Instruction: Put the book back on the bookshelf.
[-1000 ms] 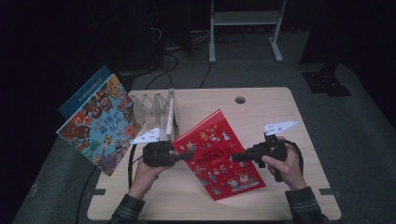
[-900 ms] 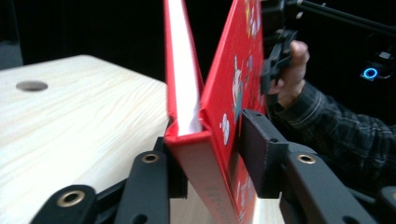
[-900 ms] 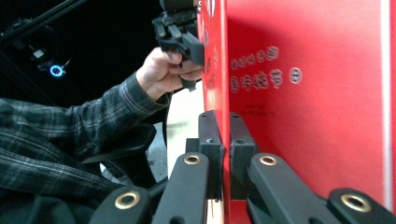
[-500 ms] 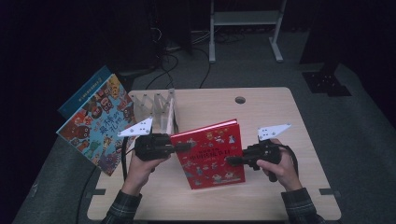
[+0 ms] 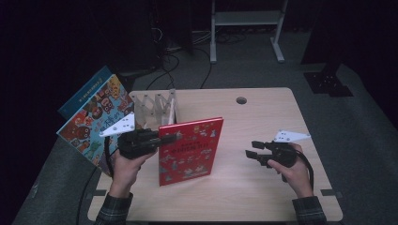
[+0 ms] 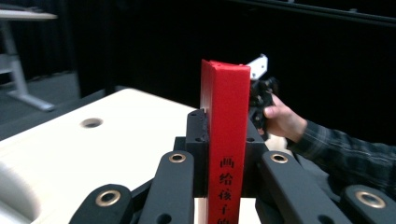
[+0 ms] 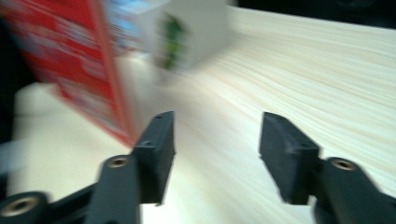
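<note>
Now the left gripper point(image 5: 174, 136) clamps the spine of the red book point(image 5: 190, 150), which stands upright on the table point(image 5: 263, 197), raised from the slant it had a second ago. The right gripper point(image 5: 248, 154) has let go; its jaws have just been opening and stand apart, bare, right of the book. Behind, the wooden rack point(image 5: 157, 105) has slots whose contents I cannot make out, and two picture books point(image 5: 91, 119) lean at its left, partly off the table.

Book upright mid-table, rack behind it.
Red hardcover book point(image 5: 190, 150) stands on pale wooden table point(image 5: 263, 197); clear slotted rack point(image 5: 157, 105) behind, illustrated picture books point(image 5: 94, 119) left.
</note>
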Tool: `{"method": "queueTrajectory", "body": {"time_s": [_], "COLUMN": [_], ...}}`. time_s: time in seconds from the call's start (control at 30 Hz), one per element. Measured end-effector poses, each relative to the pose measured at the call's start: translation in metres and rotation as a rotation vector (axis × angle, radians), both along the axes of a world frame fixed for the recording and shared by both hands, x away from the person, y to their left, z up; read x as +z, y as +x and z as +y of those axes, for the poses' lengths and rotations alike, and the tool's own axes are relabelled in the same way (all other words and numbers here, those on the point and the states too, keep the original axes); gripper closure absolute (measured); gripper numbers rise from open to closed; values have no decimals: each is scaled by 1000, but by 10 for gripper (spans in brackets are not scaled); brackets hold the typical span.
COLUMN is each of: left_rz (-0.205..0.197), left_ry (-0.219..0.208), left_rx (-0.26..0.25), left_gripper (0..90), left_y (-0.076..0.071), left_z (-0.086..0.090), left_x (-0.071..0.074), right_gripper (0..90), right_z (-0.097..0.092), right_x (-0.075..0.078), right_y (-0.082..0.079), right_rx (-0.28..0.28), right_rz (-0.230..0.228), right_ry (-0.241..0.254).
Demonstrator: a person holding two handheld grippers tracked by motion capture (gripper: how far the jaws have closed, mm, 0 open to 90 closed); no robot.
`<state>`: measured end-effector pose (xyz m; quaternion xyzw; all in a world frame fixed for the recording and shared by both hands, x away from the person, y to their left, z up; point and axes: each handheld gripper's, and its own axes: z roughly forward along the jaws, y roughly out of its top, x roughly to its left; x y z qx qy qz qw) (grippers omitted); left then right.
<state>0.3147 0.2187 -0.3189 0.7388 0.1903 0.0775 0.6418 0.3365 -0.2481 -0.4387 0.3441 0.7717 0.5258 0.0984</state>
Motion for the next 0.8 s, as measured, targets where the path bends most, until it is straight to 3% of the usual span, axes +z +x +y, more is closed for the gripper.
{"method": "queueTrajectory", "body": {"time_s": [0.07, 0.27, 0.37, 0.47, 0.57, 0.8], "left_rz": [-5, -12, -20, -32, -45, -71], "left_ry": [-5, -37, -49, -46, -46, -46], "left_rx": [40, 143, 191, 233, 275, 391], "left_gripper": [797, 796, 796, 796, 796, 796], "left_y": [-3, -10, -14, -18, -22, -28], "left_z": [9, 41, 56, 68, 79, 105], "left_x": [3, 8, 12, 16, 20, 27], "right_gripper": [385, 317, 309, 286, 267, 194], "right_z": [-9, -27, -35, -38, -39, -41], "right_x": [-13, -41, -51, -58, -62, -64], "right_y": [3, 12, 17, 20, 21, 22], "right_rx": [-109, -301, -389, -432, -464, -480], "right_rz": [47, 102, 128, 139, 113, 119], "right_ry": [-47, -199, -248, -287, -327, -323]}}
